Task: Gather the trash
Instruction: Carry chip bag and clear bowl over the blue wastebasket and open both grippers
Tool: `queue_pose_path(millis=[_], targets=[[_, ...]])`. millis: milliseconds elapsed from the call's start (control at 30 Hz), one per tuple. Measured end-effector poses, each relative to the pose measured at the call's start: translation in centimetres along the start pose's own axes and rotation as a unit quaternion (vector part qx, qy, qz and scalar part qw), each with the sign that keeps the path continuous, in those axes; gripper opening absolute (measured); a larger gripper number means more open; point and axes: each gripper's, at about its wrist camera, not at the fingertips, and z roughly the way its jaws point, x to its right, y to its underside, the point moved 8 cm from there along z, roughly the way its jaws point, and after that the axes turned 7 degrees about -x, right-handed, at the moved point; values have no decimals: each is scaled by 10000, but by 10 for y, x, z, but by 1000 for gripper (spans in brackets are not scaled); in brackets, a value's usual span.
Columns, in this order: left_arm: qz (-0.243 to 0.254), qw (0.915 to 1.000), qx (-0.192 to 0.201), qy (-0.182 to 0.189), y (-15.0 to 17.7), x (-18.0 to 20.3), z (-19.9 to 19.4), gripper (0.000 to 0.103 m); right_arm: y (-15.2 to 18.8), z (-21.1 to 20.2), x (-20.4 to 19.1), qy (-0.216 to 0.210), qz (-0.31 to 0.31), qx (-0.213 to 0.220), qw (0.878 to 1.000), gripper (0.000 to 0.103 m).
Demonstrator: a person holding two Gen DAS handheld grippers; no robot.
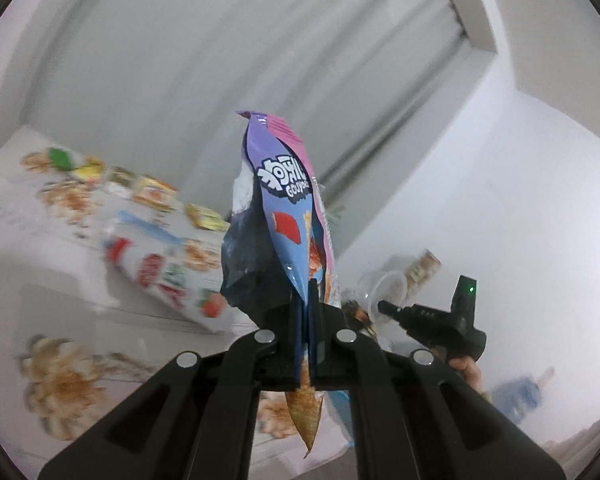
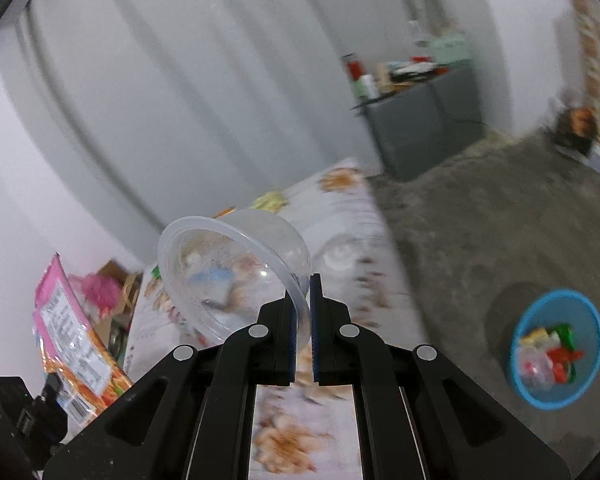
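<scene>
Crumpled purple-and-pink foil snack bag pinched upright between pressed-together fingers of left gripper, raised above floral-cloth table. Clear round plastic bowl clamped by rim in right gripper, tilted on side over same table. Blue round basket with wrappers seen on grey floor, well apart.
</scene>
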Motion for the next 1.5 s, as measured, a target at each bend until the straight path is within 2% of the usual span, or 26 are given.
queue_pose_path(millis=[133,267,400,533,667,933,1033,1200,1267,1333,1400,1467,1500], targets=[[301,9979,-438,372,12,40,47,1,19,-30,59,355,526,117,9979,4],[518,9914,-952,739,29,76,99,1,42,-58,116,792,1065,247,9909,4],[679,9796,-1622,973,56,106,160,1,69,-74,168,1136,1647,278,9794,4],[925,9660,-2164,1072,91,137,209,1,92,-80,210,1298,2188,284,9667,4],[1073,9549,-2609,924,129,155,258,1,109,-83,247,1355,2666,271,9539,4],[955,9306,-3501,471,208,177,353,1,125,-86,282,1178,3150,384,9410,4],[876,9236,-3718,310,234,184,387,2,132,-89,296,1153,3266,419,9372,4],[743,9071,-4143,14,284,191,442,2,146,-90,319,1188,3436,401,9307,4],[673,9027,-4247,-127,300,189,465,2,151,-88,326,1164,3519,378,9280,4],[562,9021,-4269,-288,310,184,484,2,155,-86,332,1180,3593,359,9250,4],[455,9017,-4280,-420,319,177,500,6,160,-82,339,1168,3676,312,9221,4],[346,8953,-4408,-535,327,170,512,23,162,-78,342,1223,3709,262,9202,4],[230,8923,-4475,-557,331,165,517,26,164,-75,344,1222,3731,220,9194,4]])
